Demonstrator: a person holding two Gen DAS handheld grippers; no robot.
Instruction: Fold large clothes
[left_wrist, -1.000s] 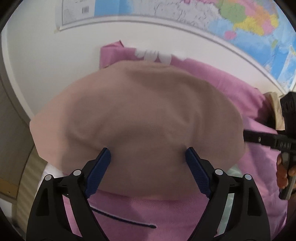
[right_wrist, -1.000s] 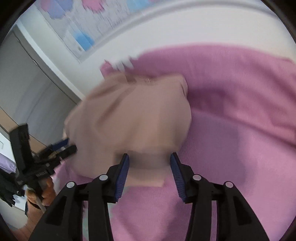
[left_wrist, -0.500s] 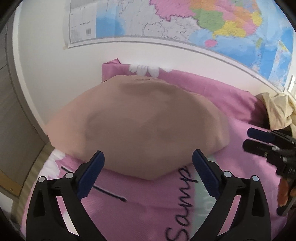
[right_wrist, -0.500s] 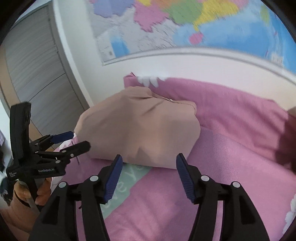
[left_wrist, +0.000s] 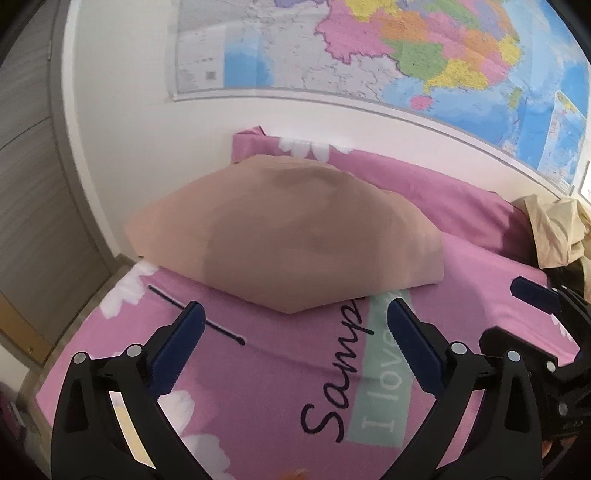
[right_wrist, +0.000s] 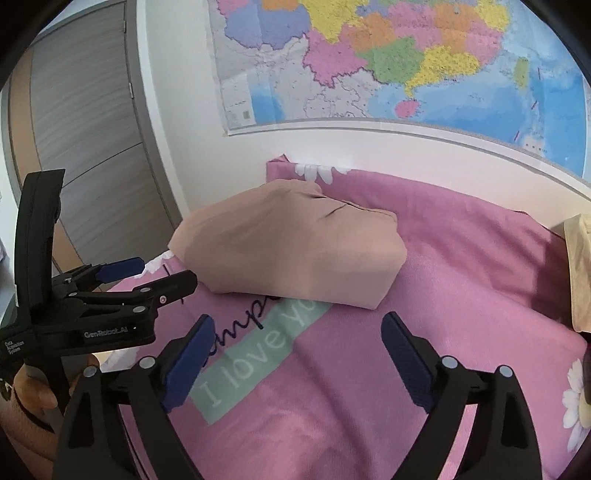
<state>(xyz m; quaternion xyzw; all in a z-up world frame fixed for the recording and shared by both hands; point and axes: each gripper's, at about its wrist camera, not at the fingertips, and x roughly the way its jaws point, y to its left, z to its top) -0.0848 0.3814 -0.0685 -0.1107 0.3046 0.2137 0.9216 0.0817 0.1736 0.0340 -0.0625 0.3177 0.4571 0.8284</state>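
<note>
A tan garment (left_wrist: 288, 236) was seen lying folded into a compact bundle on the pink bedspread (left_wrist: 258, 387), in the centre of the left wrist view and a little above centre in the right wrist view (right_wrist: 291, 254). Its near edge covered part of the printed lettering on the spread. The left gripper (left_wrist: 293, 345) was held low in the frame, its blue-padded jaws spread wide with nothing between them, apart from the bundle. The right gripper (right_wrist: 297, 356) was likewise held with its jaws wide and empty, short of the bundle's near edge.

The fold of this piece was judged to be finished, or nearly so, with the bundle released and both tools clear of it; whether a last tuck was wanted could not be told.

At the right edge of the left wrist view a cream-coloured heap of cloth (left_wrist: 554, 229) was visible near the wall map (left_wrist: 406, 55). The next move was judged to call for one of two things: the tan bundle being set aside, or the cream cloth being fetched and spread flat. For the latter, a corner or hem would have to be pinched by each gripper and the cloth drawn out over open bedspread.
</note>
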